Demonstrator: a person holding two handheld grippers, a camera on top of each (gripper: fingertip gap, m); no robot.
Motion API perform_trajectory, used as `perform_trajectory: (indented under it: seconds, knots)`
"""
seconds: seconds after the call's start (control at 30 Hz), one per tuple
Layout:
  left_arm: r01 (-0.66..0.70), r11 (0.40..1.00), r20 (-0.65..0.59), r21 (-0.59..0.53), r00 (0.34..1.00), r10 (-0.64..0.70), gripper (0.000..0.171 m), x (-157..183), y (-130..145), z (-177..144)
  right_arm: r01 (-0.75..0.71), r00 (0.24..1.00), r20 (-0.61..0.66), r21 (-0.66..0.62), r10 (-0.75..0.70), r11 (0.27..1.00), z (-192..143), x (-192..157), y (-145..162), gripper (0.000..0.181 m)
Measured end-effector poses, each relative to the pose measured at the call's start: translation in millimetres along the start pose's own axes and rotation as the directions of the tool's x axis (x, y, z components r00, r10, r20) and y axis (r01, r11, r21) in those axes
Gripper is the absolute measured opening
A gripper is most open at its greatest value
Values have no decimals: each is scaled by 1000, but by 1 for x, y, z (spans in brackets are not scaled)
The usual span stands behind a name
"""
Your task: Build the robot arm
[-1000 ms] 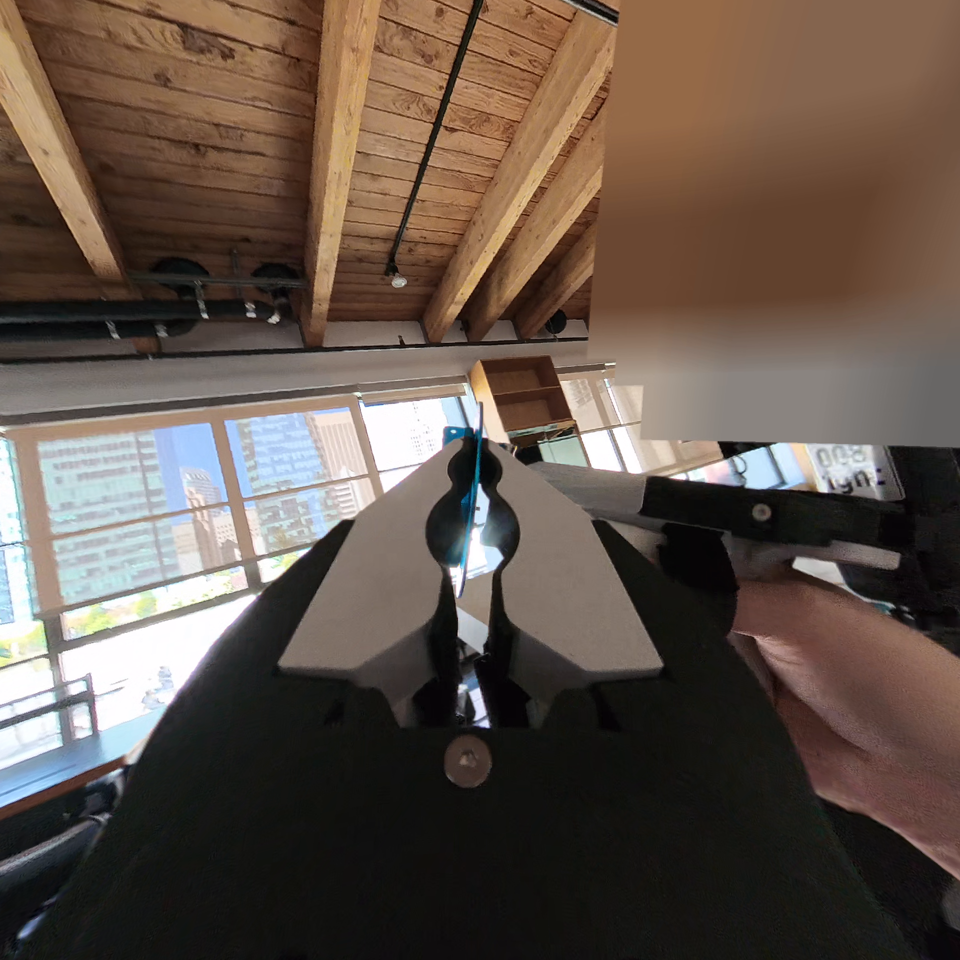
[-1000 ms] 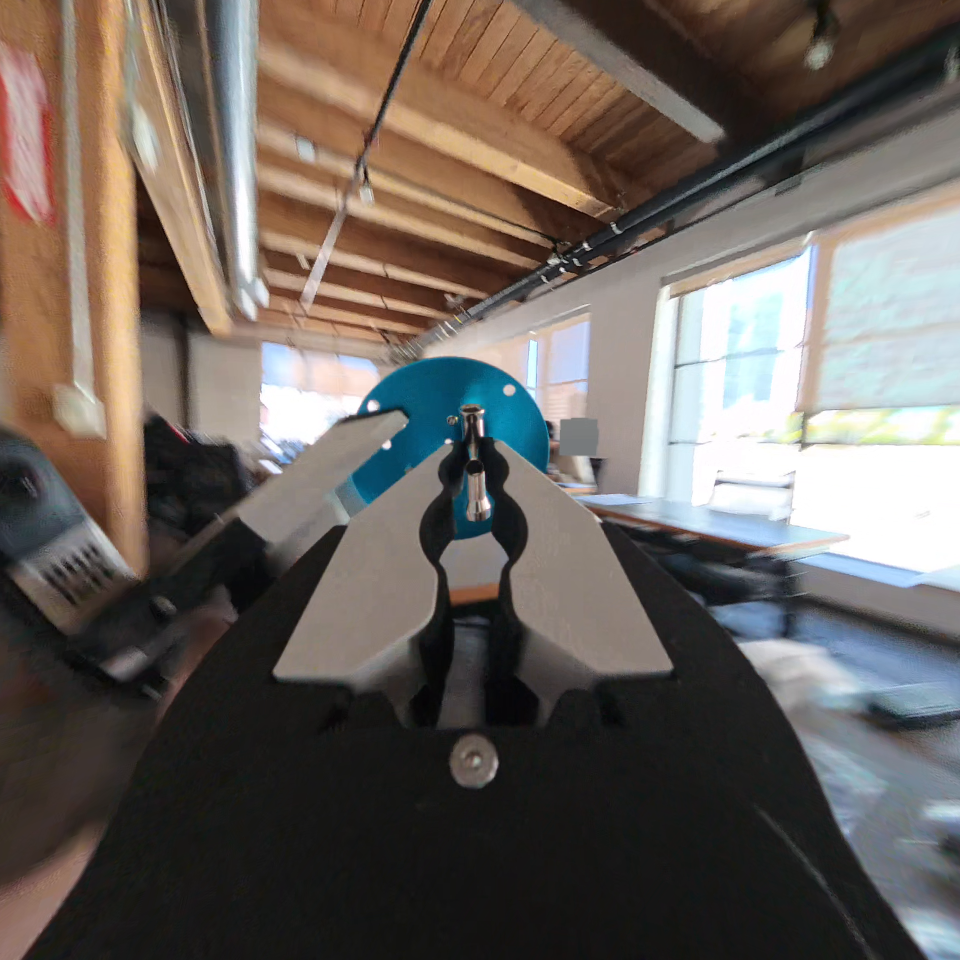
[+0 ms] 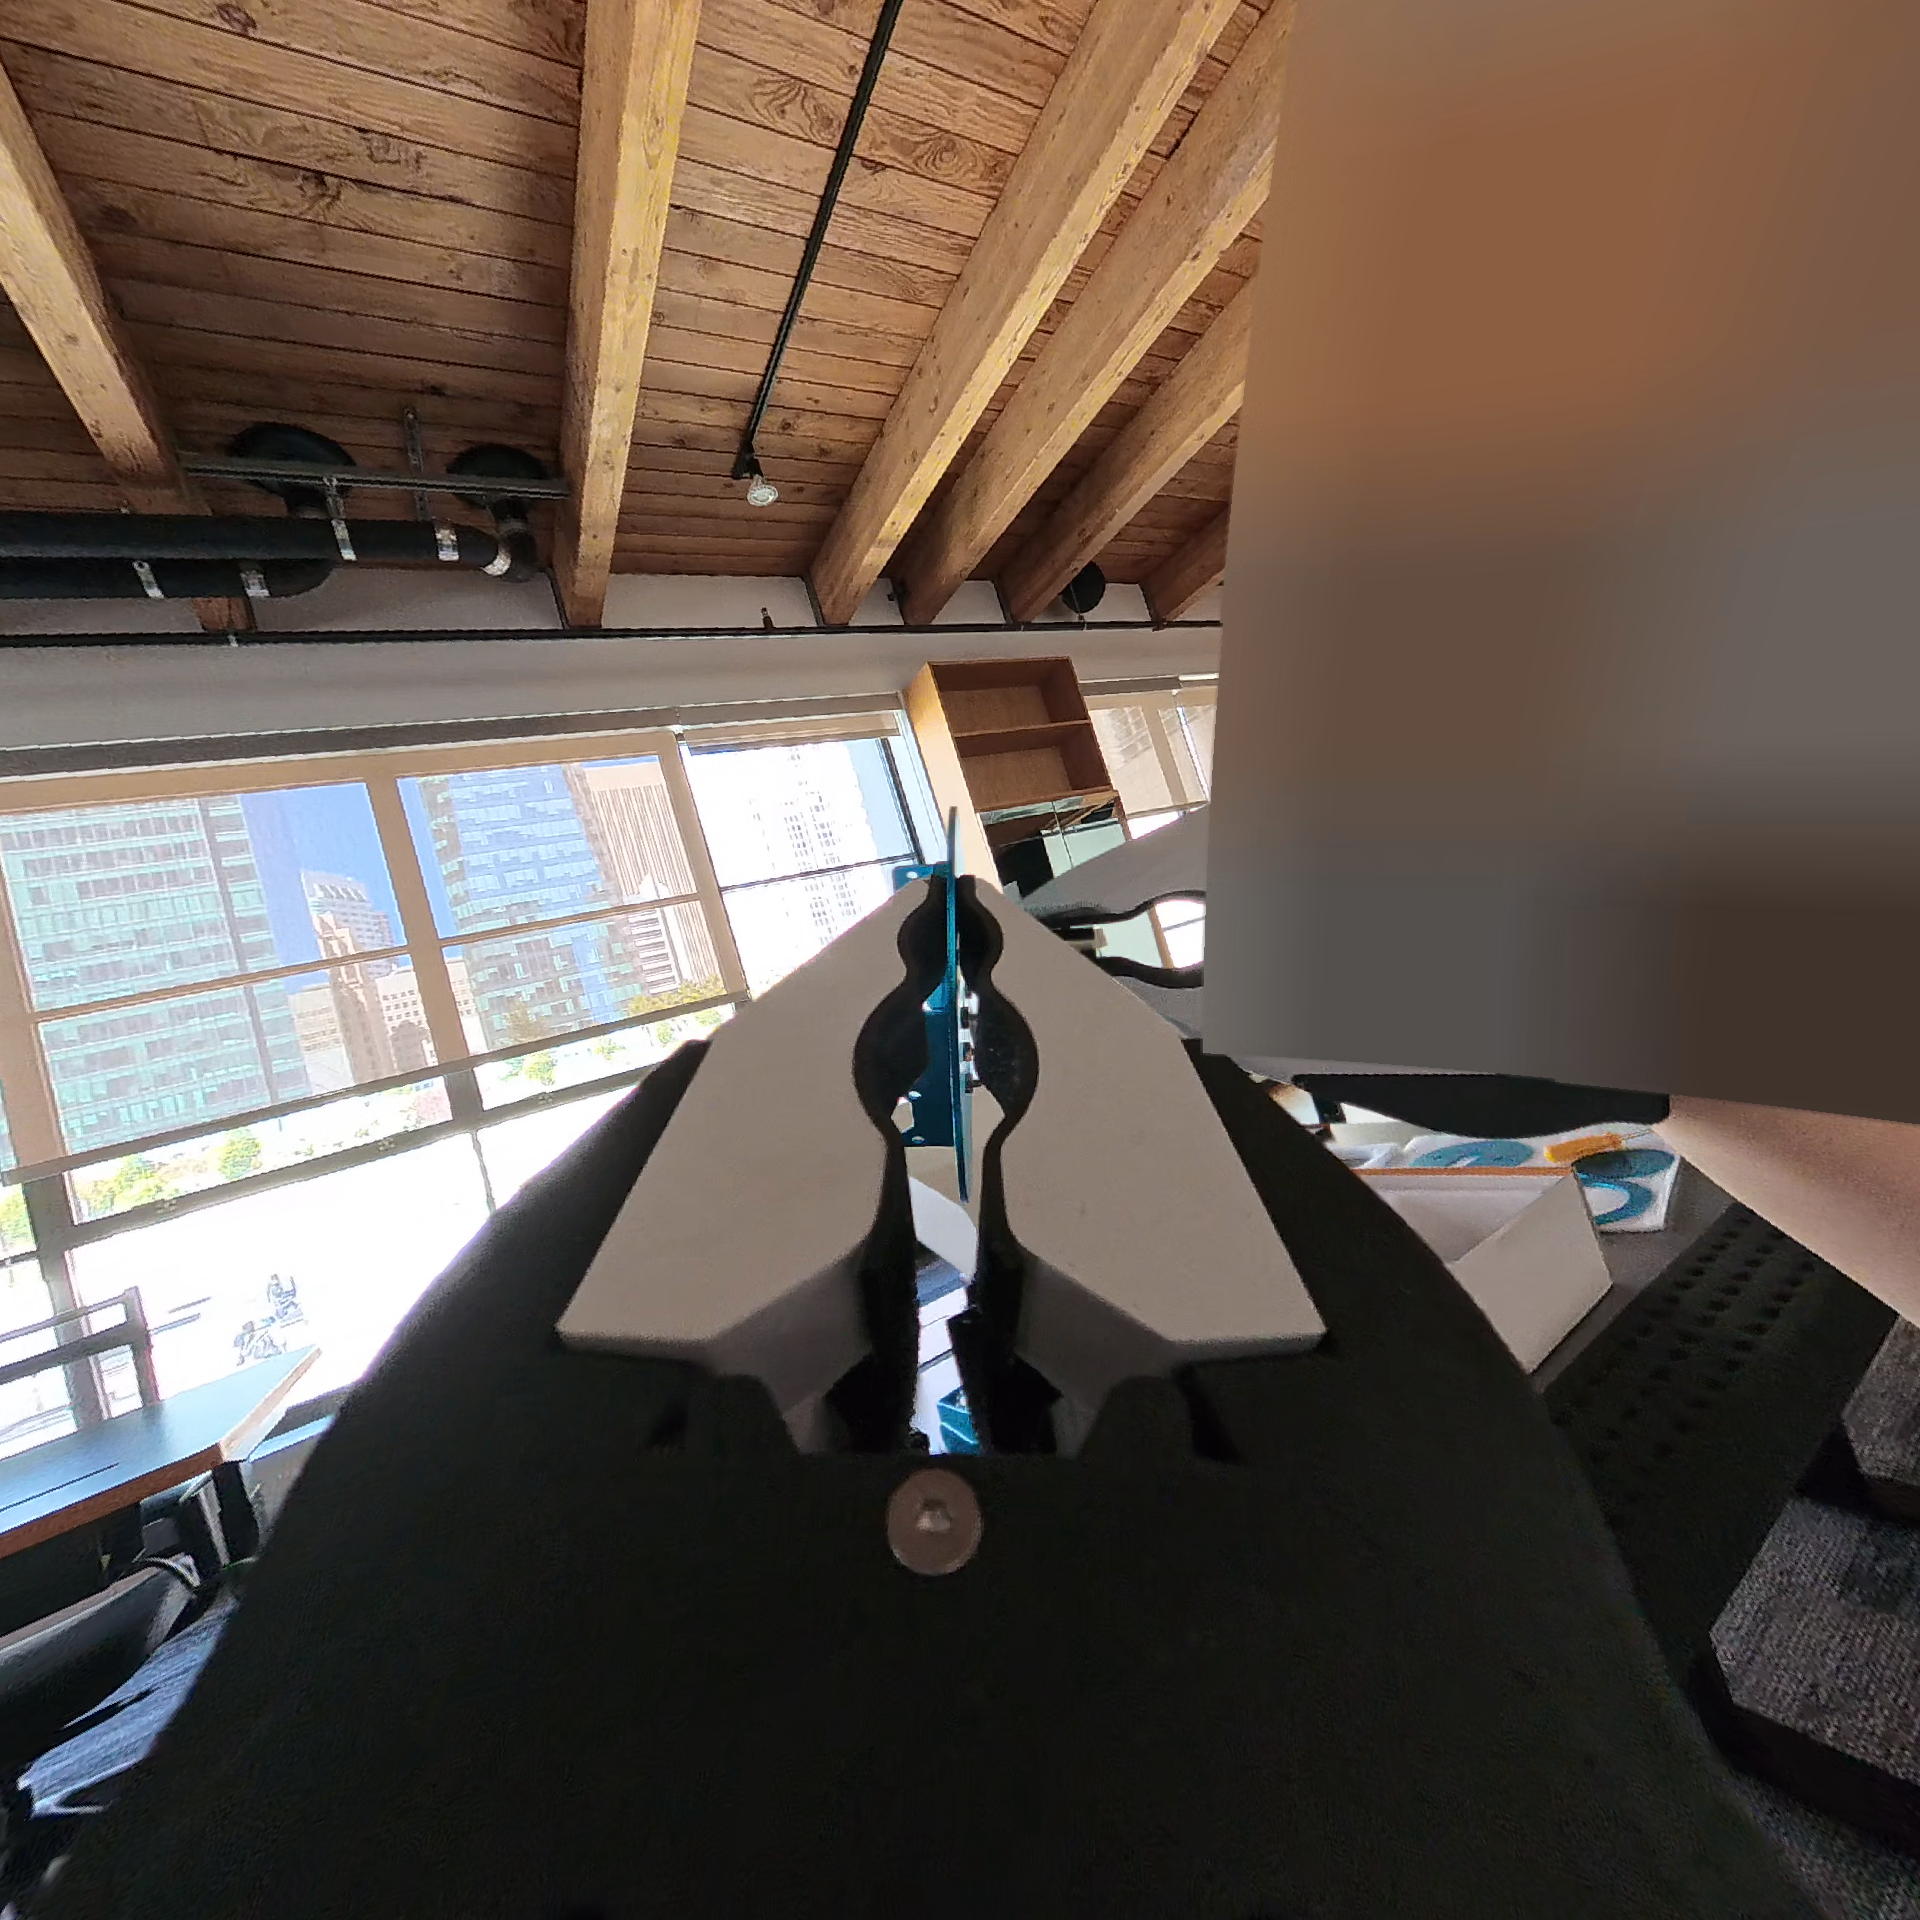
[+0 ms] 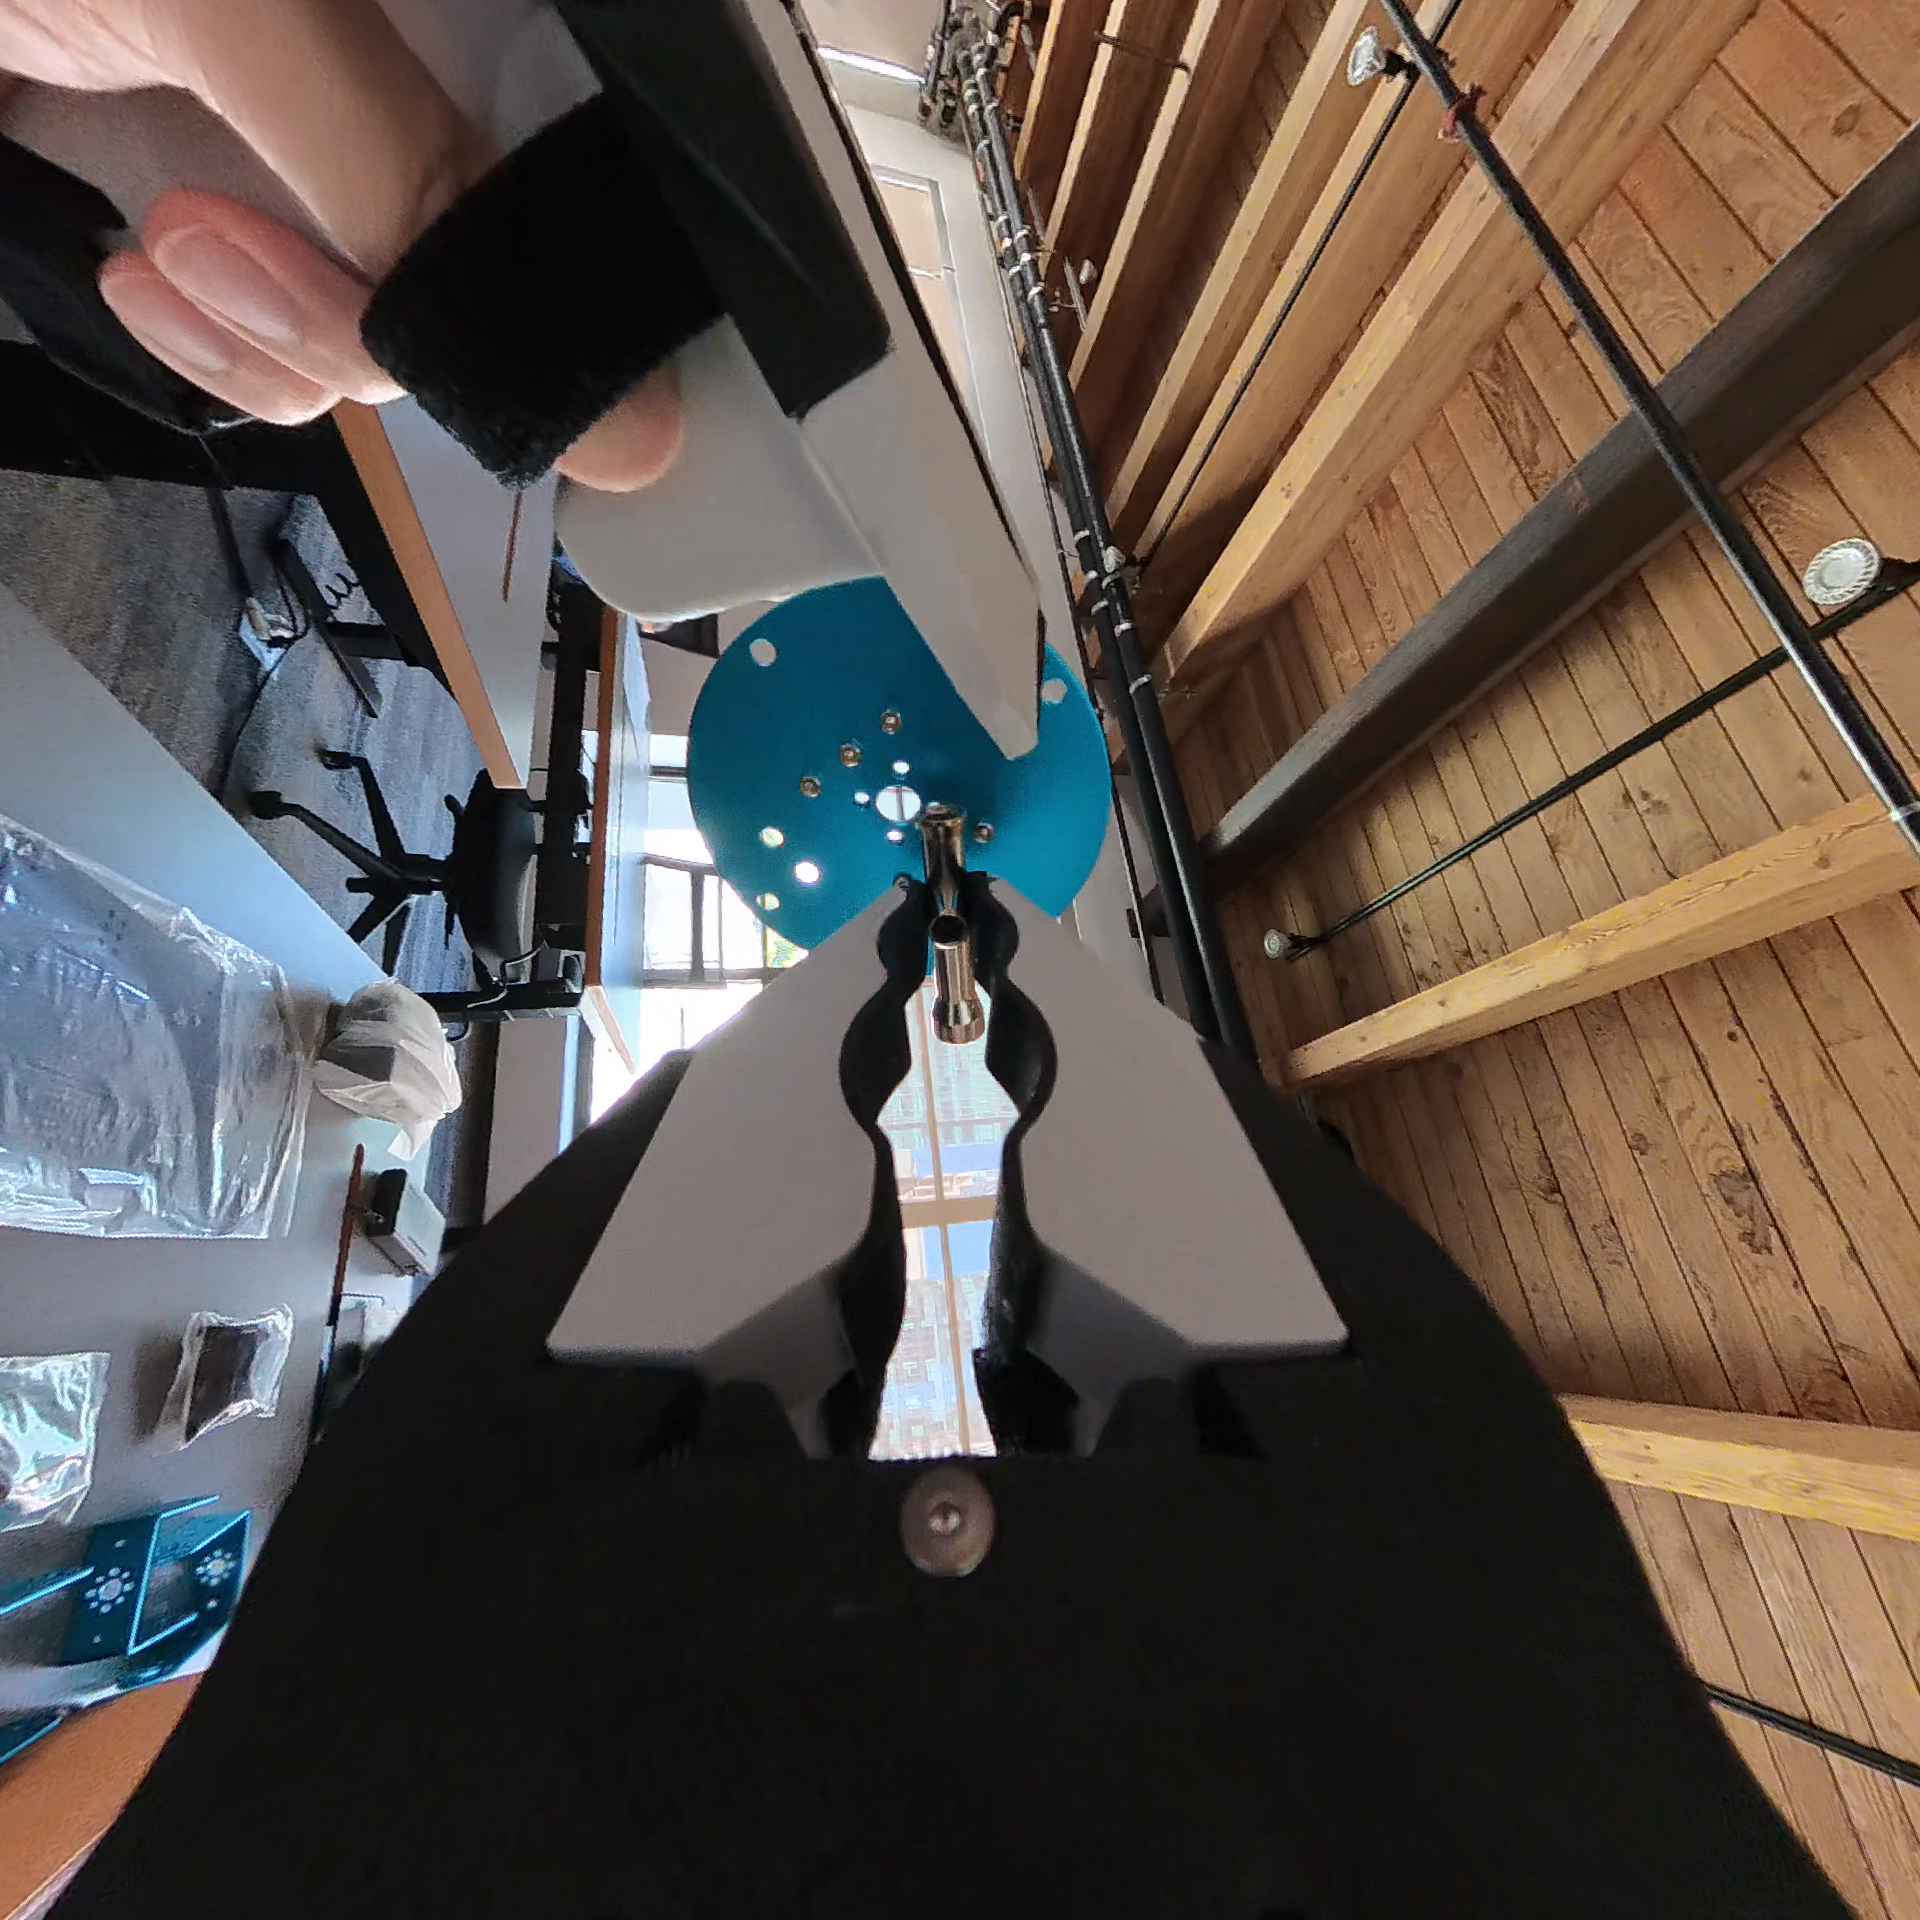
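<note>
My left gripper (image 3: pixel 941 885) is shut on a round blue metal disc (image 3: pixel 954 1039), which I see edge-on between the pads. In the right wrist view the disc (image 4: pixel 831 758) faces me, with several holes and small screws. There the left gripper (image 4: pixel 1013 717), held by a hand (image 4: pixel 239 260), clamps the disc's upper rim. My right gripper (image 4: pixel 951 883) is shut on a small silver cross-shaped socket wrench (image 4: pixel 951 956). The wrench's far end sits against the disc just right of its centre hole. Both are held up in the air.
A white table (image 4: pixel 94 748) at the left carries clear plastic bags (image 4: pixel 125 1081) and blue bracket parts (image 4: pixel 145 1590). An office chair (image 4: pixel 468 862) stands beyond. A white box (image 3: pixel 1507 1257) and black foam mat (image 3: pixel 1714 1340) lie below right. Wooden ceiling beams (image 3: pixel 623 260) are overhead. Less than 4 cm separates the two grippers' tips.
The right gripper has rolled about a quarter turn with the wrench still against the disc. The left gripper has tilted slightly, still clamping the disc.
</note>
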State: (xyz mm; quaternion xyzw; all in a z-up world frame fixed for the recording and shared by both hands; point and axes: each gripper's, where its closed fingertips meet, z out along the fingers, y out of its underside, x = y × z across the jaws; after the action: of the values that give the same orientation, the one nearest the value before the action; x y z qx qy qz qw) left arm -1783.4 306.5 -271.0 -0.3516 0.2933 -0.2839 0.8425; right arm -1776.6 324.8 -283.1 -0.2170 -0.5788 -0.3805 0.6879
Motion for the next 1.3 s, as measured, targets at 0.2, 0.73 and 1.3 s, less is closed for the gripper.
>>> perform_trajectory:
  seconds: [0.2, 0.73, 1.3]
  knots:
    - [34, 999, -22, 6, 999, -34, 0, 1, -1, 0, 22, 1000, 22, 15, -23, 1000, 1, -1, -1, 7]
    - [274, 962, -92, 6, 958, -272, 0, -1, -3, 5, -214, 977, -29, -45, 213, 976, 1, 3, 8, 7]
    - [-173, 981, 52, 90, 984, 169, 0, -2, 2, 17, -676, -580, 398, 251, 710, -693, 17, 3, 21, 6]
